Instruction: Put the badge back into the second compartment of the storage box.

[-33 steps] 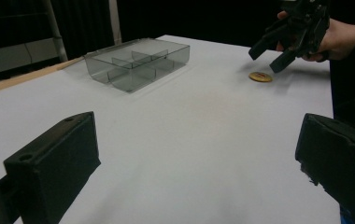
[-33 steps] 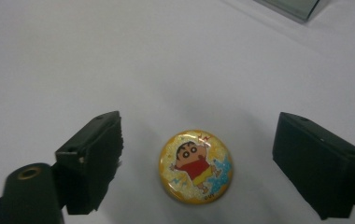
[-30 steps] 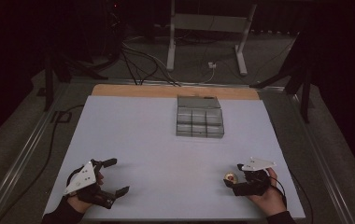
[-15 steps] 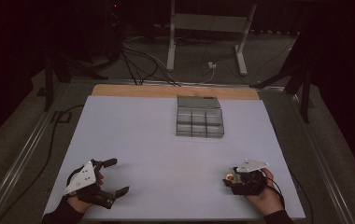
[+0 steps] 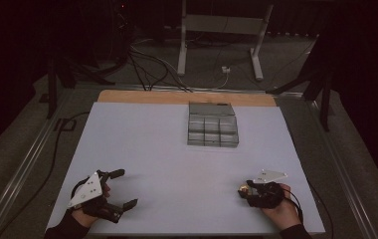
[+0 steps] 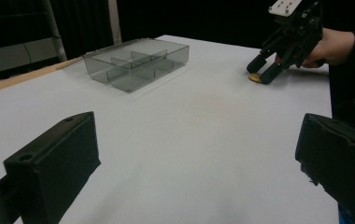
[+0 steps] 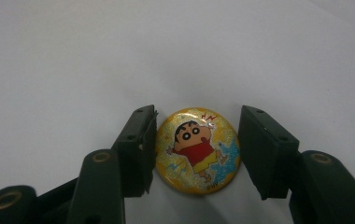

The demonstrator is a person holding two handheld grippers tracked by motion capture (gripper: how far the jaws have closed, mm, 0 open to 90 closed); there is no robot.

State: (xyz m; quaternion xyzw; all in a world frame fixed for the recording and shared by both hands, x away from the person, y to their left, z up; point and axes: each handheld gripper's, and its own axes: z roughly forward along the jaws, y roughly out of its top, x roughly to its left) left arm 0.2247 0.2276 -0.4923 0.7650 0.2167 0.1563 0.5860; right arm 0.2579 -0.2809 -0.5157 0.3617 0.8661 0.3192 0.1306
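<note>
White table (image 5: pixel 177 149): round badge (image 7: pixel 197 150) flat, face up, between right tool (image 7: pixel 197 151).

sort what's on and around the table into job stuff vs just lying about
In the job:
- round yellow cartoon badge, pinched by the right gripper
- clear divided box, the likely destination

Lying about:
- left gripper, open, idle
- cables on the floor
- metal stand
</note>
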